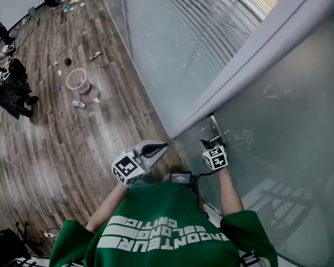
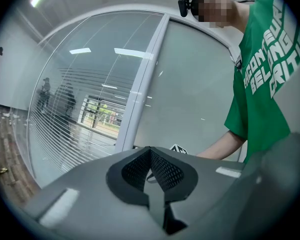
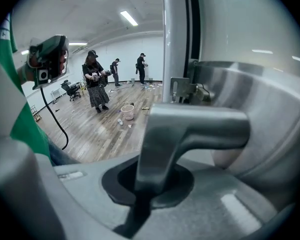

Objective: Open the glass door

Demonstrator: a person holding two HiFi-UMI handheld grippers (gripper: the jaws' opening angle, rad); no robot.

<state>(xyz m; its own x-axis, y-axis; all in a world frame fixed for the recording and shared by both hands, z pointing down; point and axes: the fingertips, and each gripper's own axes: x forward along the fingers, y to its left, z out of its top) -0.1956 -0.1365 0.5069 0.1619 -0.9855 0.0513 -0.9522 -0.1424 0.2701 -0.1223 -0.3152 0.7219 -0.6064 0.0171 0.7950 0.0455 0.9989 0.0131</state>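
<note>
Bare office hall: glass partitions (image 1: 172,38), plank floor (image 1: 72,138), ceiling strip lights (image 3: 132,18) (litter (image 1: 94,54) strewn about).

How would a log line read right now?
right gripper: jaws shut on silver metal lever door handle | left gripper: jaws shut, empty

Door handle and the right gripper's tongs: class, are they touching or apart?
Touching. The right gripper view shows the right tongs closed on the metal door handle, whose end sits pinched between them with no gap.
</note>
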